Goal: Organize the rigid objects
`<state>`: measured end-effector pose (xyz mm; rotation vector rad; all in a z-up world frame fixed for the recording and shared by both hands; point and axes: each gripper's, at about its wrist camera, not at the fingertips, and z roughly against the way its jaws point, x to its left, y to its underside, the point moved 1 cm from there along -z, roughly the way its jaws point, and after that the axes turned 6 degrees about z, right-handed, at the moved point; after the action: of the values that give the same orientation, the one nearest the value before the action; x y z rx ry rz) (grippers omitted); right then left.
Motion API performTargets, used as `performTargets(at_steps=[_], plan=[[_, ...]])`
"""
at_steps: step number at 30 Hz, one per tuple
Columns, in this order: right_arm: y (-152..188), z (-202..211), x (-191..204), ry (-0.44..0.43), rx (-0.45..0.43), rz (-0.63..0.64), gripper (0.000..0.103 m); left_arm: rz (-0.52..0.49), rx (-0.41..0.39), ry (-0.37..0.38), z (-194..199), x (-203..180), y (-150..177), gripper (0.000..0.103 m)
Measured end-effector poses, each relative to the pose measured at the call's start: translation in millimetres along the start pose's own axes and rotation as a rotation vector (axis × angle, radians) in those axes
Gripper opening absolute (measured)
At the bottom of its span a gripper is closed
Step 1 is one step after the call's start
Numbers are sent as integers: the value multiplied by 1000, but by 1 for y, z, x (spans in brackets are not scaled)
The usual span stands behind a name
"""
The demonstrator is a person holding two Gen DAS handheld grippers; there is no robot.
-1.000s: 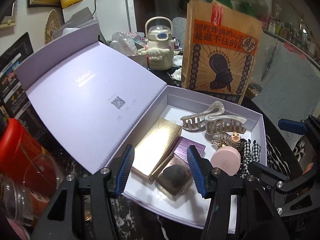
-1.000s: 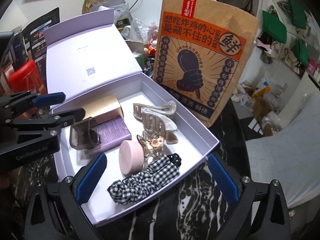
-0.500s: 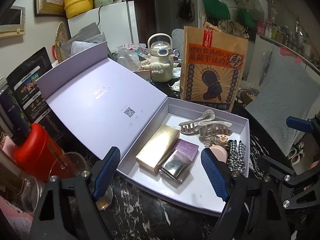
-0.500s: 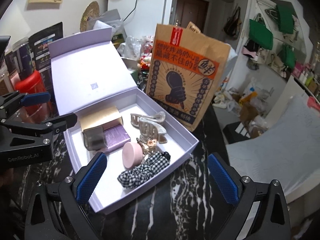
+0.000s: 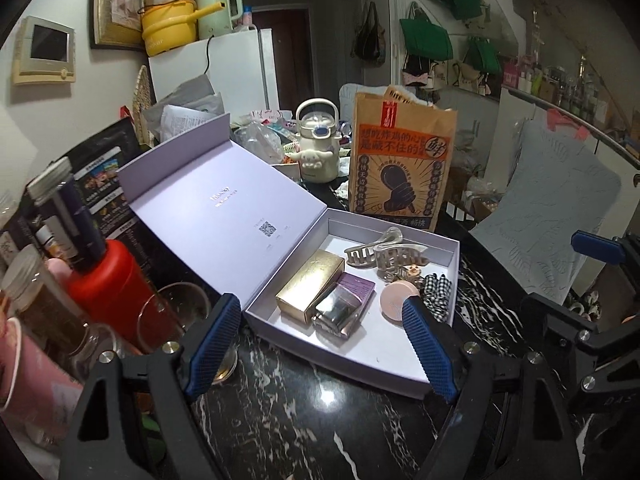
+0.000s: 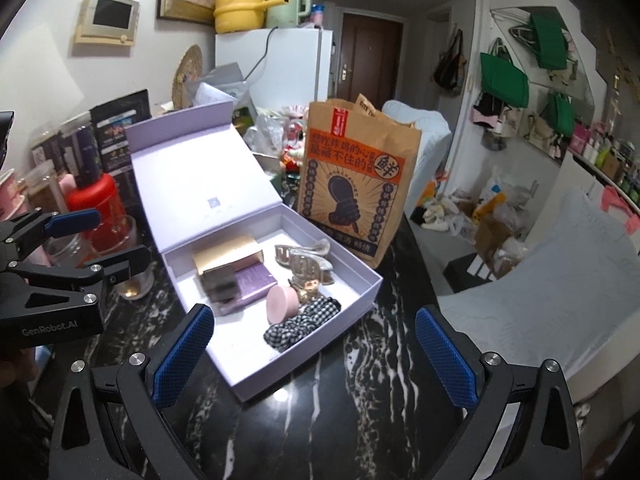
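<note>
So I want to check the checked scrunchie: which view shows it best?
The right wrist view: the scrunchie lies in full sight. In the left wrist view it is partly hidden behind the left gripper's finger.

Paper bag [image 5: 401, 168] behind open box [image 5: 400, 376]

Left gripper [image 5: 320, 344] held wide apart, empty, near the open lilac box [image 5: 436, 376]. Inside: gold case [image 5: 310, 290], hair claws [image 5: 384, 254], pink puff [image 5: 396, 300], checked scrunchie [image 5: 438, 292].

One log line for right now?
left gripper: open, empty | right gripper: open, empty | lavender box: lid up, items inside
</note>
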<state>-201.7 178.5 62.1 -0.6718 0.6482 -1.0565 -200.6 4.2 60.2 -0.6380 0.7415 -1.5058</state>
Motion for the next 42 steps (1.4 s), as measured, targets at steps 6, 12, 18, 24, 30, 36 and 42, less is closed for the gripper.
performTargets(at_steps=[6,12,18,24,30,36,42], plan=[[11,27,8,14,-18,-4,102,-1,-13,-16,27,1,11,83],[27,46,17,40,-18,-11,102,10,0,-40,42,3,27,83],[43,56,23,69,0,-30,102,4,15,-43,50,2,44,83],[61,64,26,45,16,-58,102,18,27,-29,57,-1,59,83],[73,68,30,43,26,-46,102,12,35,-18,63,-6,70,83],[79,67,33,33,39,-32,102,15,58,11,60,-9,74,83],[79,64,33,36,45,-30,102,14,66,9,58,-9,74,83]])
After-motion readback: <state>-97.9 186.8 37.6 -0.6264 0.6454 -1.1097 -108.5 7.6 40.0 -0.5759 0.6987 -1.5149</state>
